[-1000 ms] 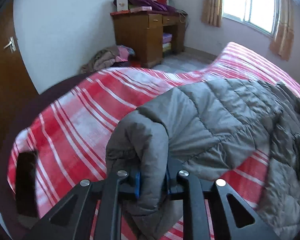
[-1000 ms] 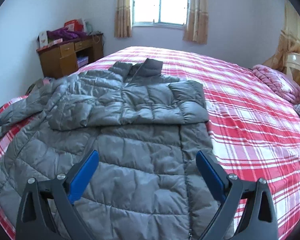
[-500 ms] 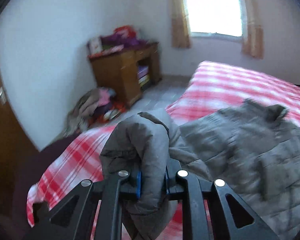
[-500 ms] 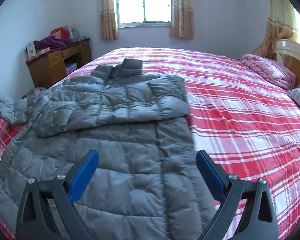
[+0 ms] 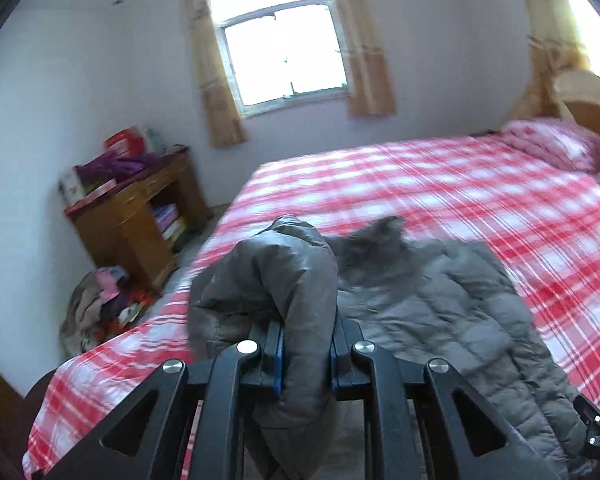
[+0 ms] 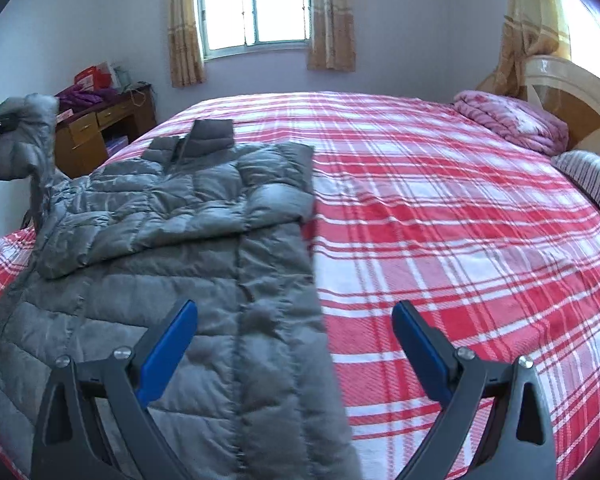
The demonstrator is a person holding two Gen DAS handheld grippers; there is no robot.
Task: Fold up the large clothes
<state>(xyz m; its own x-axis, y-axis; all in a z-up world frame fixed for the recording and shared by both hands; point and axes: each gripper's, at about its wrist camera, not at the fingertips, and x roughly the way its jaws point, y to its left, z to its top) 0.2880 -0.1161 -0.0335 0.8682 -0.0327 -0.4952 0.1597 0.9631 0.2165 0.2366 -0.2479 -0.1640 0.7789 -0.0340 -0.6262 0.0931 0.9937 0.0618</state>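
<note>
A grey quilted puffer jacket (image 6: 172, 240) lies flat on the red plaid bed (image 6: 440, 216), collar toward the window, one sleeve folded across its chest. My left gripper (image 5: 305, 354) is shut on the cuff of the other sleeve (image 5: 288, 272) and holds it lifted above the bed's left side; the raised sleeve also shows in the right wrist view (image 6: 32, 140). The jacket body (image 5: 440, 312) spreads to the right of it. My right gripper (image 6: 294, 344) is open and empty, hovering over the jacket's lower right edge.
A wooden desk (image 5: 136, 216) with clutter stands by the left wall, with a clothes pile (image 5: 100, 304) on the floor beside it. A pink folded quilt (image 6: 508, 120) and a striped pillow (image 6: 592, 180) lie by the headboard (image 6: 572, 100). The window (image 6: 256, 4) is at the far wall.
My left gripper has raised the sleeve and swung it rightward toward the jacket body. My right gripper has shifted right, so the jacket now lies more to its left.
</note>
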